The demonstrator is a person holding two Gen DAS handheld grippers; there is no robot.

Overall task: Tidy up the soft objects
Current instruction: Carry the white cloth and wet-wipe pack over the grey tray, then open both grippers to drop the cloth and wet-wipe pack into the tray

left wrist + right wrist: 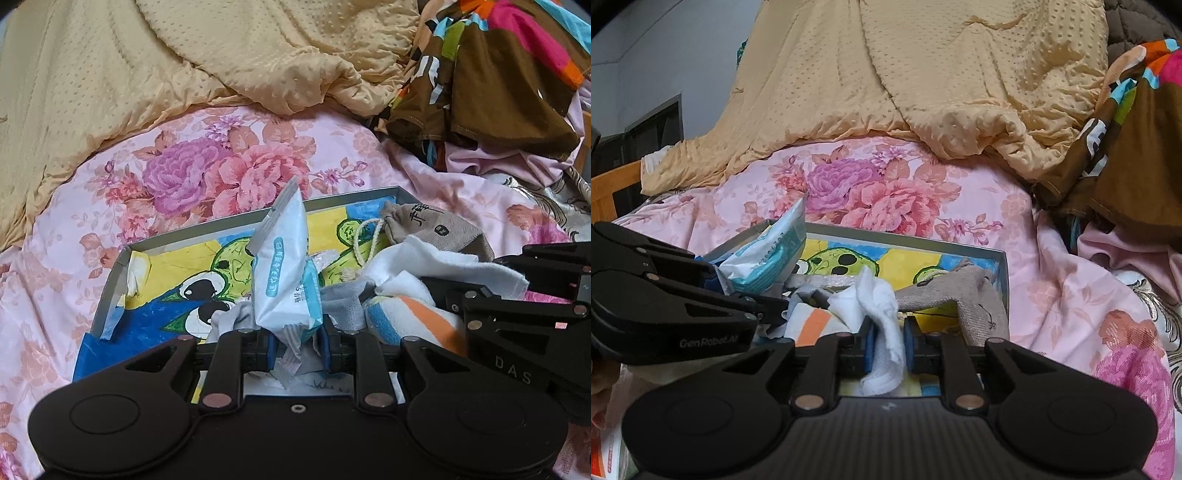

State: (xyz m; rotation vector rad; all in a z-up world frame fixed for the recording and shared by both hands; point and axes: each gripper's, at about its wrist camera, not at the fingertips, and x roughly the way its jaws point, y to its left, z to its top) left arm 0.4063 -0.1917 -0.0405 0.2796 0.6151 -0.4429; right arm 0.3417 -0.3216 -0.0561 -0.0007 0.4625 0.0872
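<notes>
Evidently two soft things are being handled at once, both over the shallow tray [114, 273] with the cartoon frog picture that lies on the flowered bed sheet [74, 206]. The tissue pack [284, 266], white and light blue, stands upright with its crimped lower end pinched between the blue pads of the left gripper [297, 349], at the near edge of the tray. The white cloth [886, 332] hangs crumpled between the pads of the right gripper [888, 345], which is closed on a fold of it, just right of the pack.

Beside them in the tray lie a striped towel [406, 314] with orange and blue bands, a grey cloth [343, 302], and a beige drawstring pouch [436, 225] at the far right corner, its cord trailing over the picture. The left half of the tray is bare.

To do this step well, the person would likely carry the pack toward that bare left part and set it down flat, since a grip on the thin crimp alone may let it swing or slip. The white cloth seems tangled with the towel, so it should be lifted slowly and clear of the pile before being moved. The two grippers sit close together and could bump.

A tan quilt [184, 66] and bright clothes [498, 74] are heaped on the far side of the bed.
</notes>
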